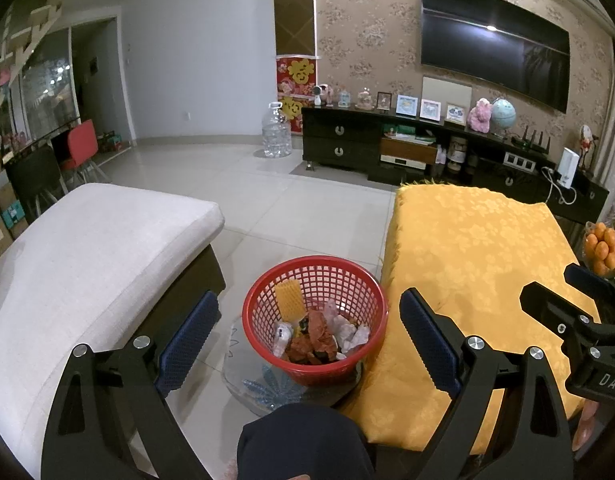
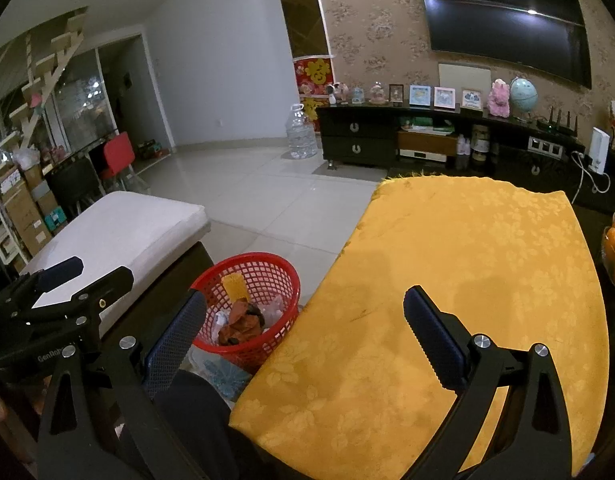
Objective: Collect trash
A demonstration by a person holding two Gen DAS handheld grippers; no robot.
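Both grippers, our left gripper [image 1: 309, 336] and right gripper [image 2: 305, 336], hang wide open and empty. Trash [image 1: 317, 334] already sits in the red basket [image 1: 371, 280] on the floor beside the yellow-covered counter [image 2: 467, 264], which looks bare; we judge collecting is nearly done and next should scan for leftovers.

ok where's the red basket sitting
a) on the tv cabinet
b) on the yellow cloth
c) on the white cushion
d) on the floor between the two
d: the red basket stands low on the floor in the gap between the white cushion and the yellow cloth, with trash in it.
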